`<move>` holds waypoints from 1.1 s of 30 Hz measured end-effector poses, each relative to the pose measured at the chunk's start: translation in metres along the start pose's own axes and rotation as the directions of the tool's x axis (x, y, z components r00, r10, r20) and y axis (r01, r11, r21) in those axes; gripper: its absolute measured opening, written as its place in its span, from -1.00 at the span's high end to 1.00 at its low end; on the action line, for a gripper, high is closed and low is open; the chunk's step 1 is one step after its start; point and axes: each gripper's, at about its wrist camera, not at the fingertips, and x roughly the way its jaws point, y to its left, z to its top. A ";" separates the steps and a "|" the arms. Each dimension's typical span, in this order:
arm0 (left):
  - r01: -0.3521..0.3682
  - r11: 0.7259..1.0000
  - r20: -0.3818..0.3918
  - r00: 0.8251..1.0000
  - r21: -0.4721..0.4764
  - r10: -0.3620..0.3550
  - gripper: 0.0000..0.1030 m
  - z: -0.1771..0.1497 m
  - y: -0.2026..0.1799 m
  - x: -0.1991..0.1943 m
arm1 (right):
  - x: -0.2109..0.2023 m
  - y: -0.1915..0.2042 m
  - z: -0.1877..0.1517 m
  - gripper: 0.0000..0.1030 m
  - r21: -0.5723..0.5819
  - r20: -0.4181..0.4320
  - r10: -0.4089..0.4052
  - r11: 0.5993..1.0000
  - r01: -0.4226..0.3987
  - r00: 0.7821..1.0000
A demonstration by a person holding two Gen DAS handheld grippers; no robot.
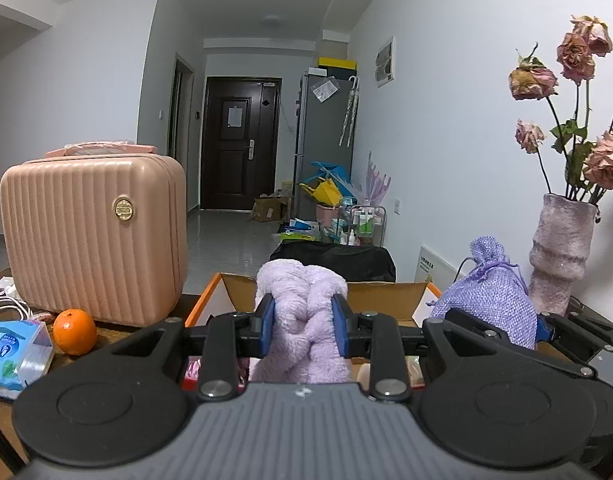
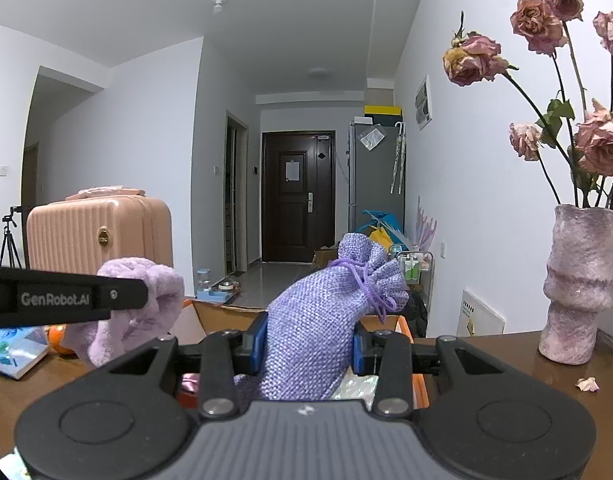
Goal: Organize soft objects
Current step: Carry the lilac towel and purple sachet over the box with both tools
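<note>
My left gripper (image 1: 305, 326) is shut on a fluffy lilac towel (image 1: 302, 312), held above an open cardboard box with orange edges (image 1: 386, 300). The towel also shows in the right wrist view (image 2: 134, 312), at the tip of the left gripper. My right gripper (image 2: 306, 346) is shut on a purple woven drawstring pouch (image 2: 326, 320) and holds it over the same box (image 2: 222, 314). In the left wrist view the pouch (image 1: 486, 300) is just right of the towel. Pink and white items lie in the box, mostly hidden.
A pink ribbed suitcase (image 1: 94, 236) stands on the brown table at the left, with an orange (image 1: 74, 331), a tissue pack (image 1: 14, 354) and white cables beside it. A mauve vase (image 2: 578, 284) of dried roses stands at the right by the wall. A petal (image 2: 587, 384) lies near it.
</note>
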 end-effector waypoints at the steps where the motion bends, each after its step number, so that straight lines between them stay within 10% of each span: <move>1: -0.002 1.000 0.000 1.000 -0.001 0.002 0.42 0.001 0.000 0.003 | 0.003 0.000 0.001 0.27 -0.001 -0.002 -0.002 1.000 0.002 1.000; 33: -0.047 0.999 -0.044 0.998 -0.016 0.046 0.42 0.009 0.000 0.095 | 0.093 -0.011 0.019 0.27 -0.050 -0.156 0.024 0.998 -0.032 0.988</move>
